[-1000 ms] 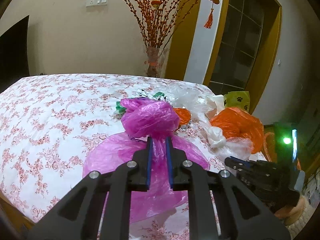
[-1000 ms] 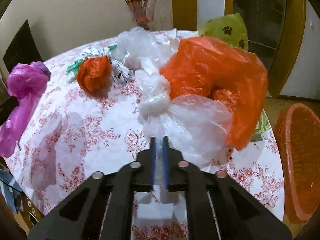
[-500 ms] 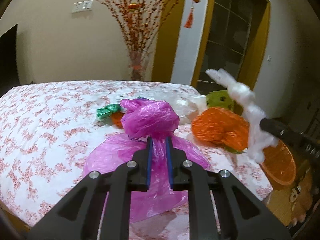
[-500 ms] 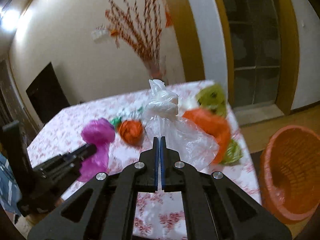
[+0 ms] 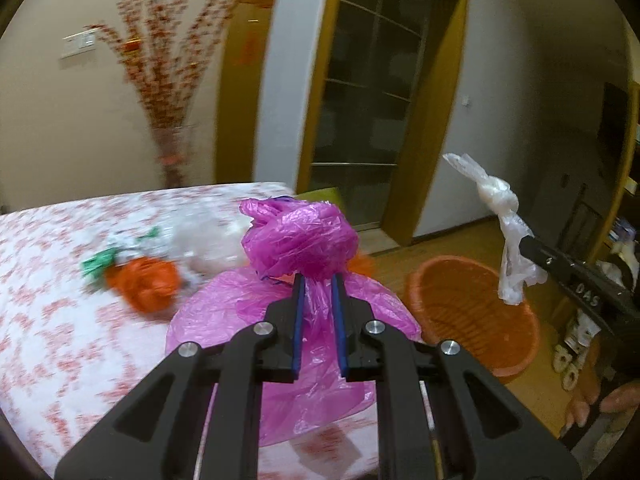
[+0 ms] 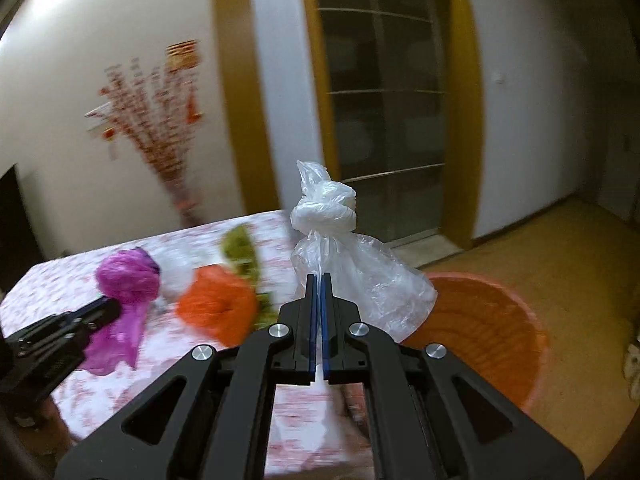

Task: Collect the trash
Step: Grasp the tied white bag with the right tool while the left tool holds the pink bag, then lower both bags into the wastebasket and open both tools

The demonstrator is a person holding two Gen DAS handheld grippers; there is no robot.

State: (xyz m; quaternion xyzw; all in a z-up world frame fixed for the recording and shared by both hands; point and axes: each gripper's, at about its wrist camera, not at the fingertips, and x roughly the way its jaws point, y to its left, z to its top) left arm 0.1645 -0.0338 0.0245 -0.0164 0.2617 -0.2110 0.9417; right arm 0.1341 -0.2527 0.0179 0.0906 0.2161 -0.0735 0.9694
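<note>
My left gripper is shut on the neck of a knotted magenta plastic bag and holds it above the table's right end. My right gripper is shut on a knotted clear plastic bag, held in the air beside the orange basket. In the left wrist view the clear bag hangs from the right gripper over the basket. The magenta bag and left gripper show at the left of the right wrist view.
An orange bag, green scraps and clear plastic lie on the floral tablecloth. An orange bag and a green bag also show in the right wrist view. A vase of red branches stands at the back. Slippers lie on the floor.
Both grippers have swung right, away from the table toward the orange basket, each carrying its bag. The clear bag now hangs over the basket.
</note>
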